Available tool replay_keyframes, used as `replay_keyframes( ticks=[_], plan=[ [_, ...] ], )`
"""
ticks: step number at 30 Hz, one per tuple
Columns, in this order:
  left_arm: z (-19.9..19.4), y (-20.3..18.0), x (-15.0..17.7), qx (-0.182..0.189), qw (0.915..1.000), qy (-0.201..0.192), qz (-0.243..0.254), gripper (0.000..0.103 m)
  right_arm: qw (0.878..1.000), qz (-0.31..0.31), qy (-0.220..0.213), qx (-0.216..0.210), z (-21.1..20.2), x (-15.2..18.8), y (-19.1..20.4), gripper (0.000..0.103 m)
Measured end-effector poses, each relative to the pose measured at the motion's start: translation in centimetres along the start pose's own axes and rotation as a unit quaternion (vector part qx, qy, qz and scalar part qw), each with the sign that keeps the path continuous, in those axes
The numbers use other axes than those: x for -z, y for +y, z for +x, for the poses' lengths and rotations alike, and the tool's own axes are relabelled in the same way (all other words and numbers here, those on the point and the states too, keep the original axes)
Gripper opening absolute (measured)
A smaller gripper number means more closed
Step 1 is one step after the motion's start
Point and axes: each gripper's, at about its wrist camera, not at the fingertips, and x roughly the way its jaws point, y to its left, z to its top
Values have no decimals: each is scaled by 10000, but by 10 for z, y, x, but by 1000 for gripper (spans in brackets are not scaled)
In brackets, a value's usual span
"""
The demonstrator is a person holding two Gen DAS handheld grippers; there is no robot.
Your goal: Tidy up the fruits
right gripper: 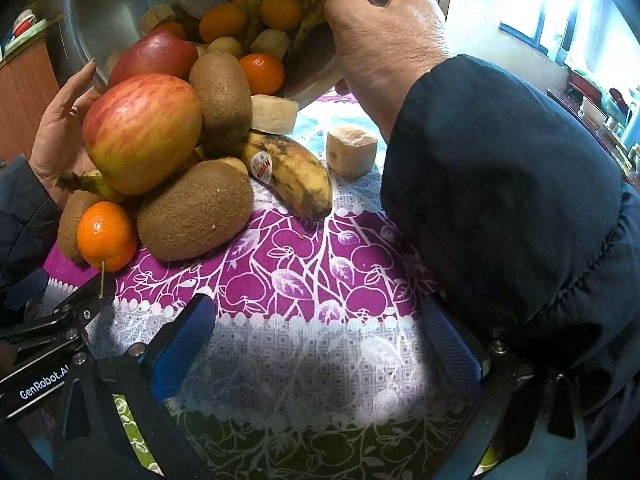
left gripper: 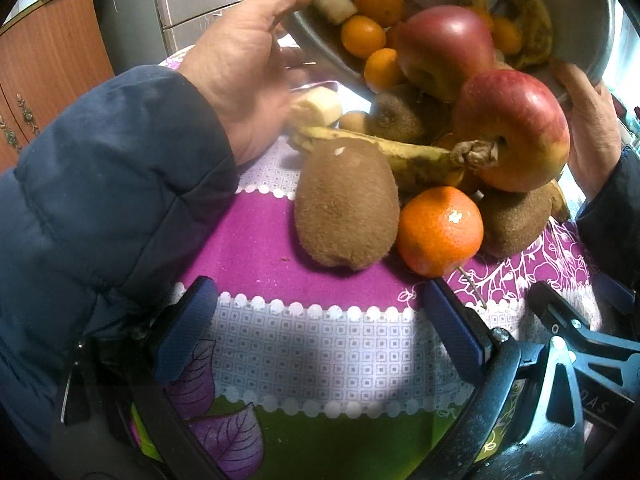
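- Fruit pile on the counter, spilling from a tilted steel bowl; bowl mouth faces the pile and more fruit sits inside.
- Front of the pile in your left wrist view: kiwi upright, mandarin just beside it, both on the purple tablecloth.
- Red apple rests on top of the heap, touching a spotted banana that runs across behind the kiwi.
- Second apple lies at the bowl rim; small mandarins and banana pieces are behind it inside the bowl.
- Right wrist view: stickered banana lies flat on the cloth, with a cut banana chunk standing apart just past it.
- Bare hands hold the bowl on both sides: one hand at the near rim, the other hand on the far side; dark blue sleeves.
- Your left hand-held gripper is wide open, empty, low on the counter, just short of the kiwi.
- Your right hand-held gripper is wide open, empty, near the pile but apart.
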Motion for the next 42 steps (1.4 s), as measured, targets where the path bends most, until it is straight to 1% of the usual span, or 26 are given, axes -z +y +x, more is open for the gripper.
replay_keyframes(
  ticks=[42],
  plan=[
    [0, 0, 0, -5, 10000, 3, 2, 103, 10000, -1, 14, -1, 1, -2, -5, 103]
  ],
)
